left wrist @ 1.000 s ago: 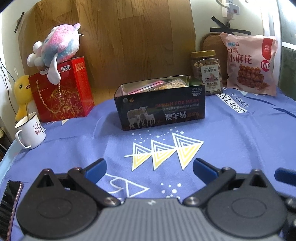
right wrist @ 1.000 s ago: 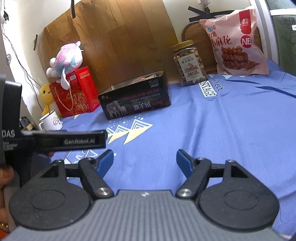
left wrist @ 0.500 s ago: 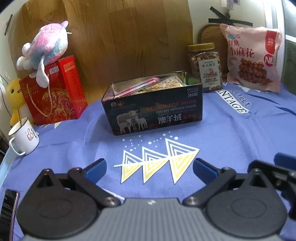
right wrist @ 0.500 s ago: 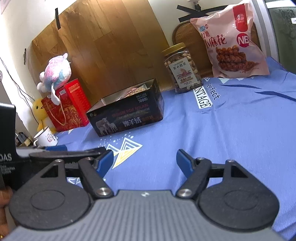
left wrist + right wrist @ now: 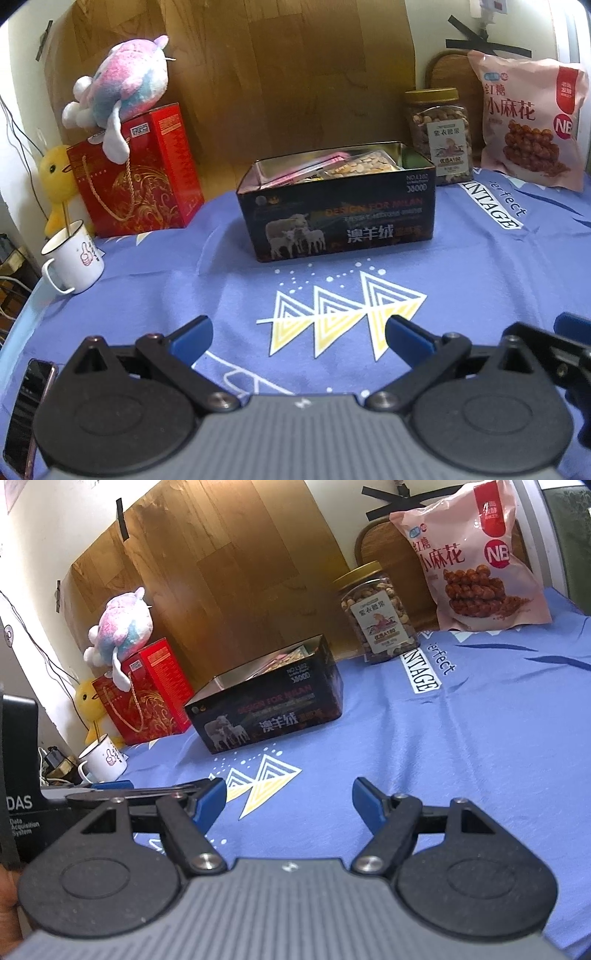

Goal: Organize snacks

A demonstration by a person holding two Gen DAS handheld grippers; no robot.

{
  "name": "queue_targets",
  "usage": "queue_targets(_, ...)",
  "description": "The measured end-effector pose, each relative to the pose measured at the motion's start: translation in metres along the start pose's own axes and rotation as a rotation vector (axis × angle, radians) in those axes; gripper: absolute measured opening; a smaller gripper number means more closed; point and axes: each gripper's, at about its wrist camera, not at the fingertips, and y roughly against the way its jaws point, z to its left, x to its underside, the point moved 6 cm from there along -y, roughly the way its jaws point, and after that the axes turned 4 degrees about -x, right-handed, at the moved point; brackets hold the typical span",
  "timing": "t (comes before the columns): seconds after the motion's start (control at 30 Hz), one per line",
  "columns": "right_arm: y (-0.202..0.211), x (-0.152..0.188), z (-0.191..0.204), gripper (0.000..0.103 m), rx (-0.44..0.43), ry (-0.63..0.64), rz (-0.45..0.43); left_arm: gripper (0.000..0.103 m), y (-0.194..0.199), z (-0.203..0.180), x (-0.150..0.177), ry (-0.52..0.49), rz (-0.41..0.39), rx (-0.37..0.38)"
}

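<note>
Both wrist views are shown above a table draped in a blue printed cloth [image 5: 480, 280]. The left gripper [image 5: 299, 338] is held low over the near part of the cloth with its blue-padded jaws standing well apart and nothing between them; the right gripper [image 5: 288, 799] is likewise spread wide and empty, angled toward the far side of the table. Part of the left device is seen at the left edge of the right wrist view, so the two tools are carried side by side. The task's container, a dark open tin [image 5: 336, 218] printed with sheep, stands near the middle of the cloth, already holding several flat snack packets [image 5: 354, 166] that reach about to its rim. Two snacks remain outside it at the far right: a clear jar of nuts [image 5: 437, 134] with a gold lid, upright just beyond the tin's right corner, and a pink bag of fried twists [image 5: 528, 125] propped against the wall, right of the jar. Their upright, unobstructed placement is judged to leave them easy to approach from the near side. A red gift box [image 5: 144, 173] bearing a plush toy [image 5: 122, 88], a yellow duck [image 5: 59, 177] and a white mug [image 5: 72, 258] occupy the far left, and a phone [image 5: 26, 410] lies at the near left edge.
</note>
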Motion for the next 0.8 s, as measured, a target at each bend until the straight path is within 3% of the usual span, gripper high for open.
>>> queue_targets(0.57, 0.005, 0.002, 0.007, 0.077, -0.002, 0.010, -0.008, 0.103, 0.003, 0.008, 0.003, 0.019, -0.008, -0.002)
queue_targets(0.67, 0.005, 0.003, 0.009, 0.077, 0.000, 0.011, -0.012, 0.102, 0.010, 0.008, 0.003, 0.009, -0.051, 0.024)
queue_targets(0.8, 0.006, 0.004, 0.009, 0.077, 0.005, 0.016, -0.017, 0.103, 0.010, 0.008, 0.003, 0.021, -0.042, 0.057)
